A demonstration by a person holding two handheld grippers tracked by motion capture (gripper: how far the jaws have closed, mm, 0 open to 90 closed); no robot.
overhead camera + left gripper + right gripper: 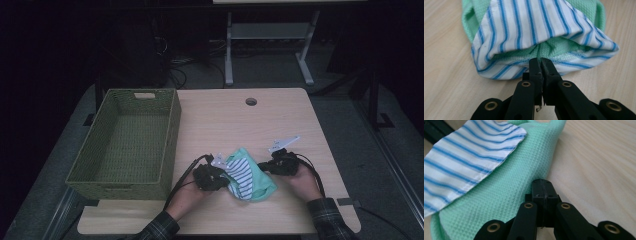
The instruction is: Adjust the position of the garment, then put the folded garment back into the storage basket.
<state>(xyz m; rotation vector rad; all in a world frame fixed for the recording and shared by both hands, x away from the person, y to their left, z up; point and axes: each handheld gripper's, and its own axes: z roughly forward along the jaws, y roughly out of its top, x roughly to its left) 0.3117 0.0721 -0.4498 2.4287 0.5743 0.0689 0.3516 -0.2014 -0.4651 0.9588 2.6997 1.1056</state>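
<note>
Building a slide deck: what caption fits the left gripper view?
Left gripper pinching the edge of a folded green-and-striped cloth on a wooden table.

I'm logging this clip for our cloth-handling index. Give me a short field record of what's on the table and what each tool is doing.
surface: wooden table
cloth: green waffle cloth with blue-striped white side, bunched near the front edge
basket: green woven basket, left side, nothing visible inside
left tool: jaws shut, tips at the cloth's striped hem; grip on fabric unclear
right tool: jaws shut, tips at the green edge; grip unclear
</note>
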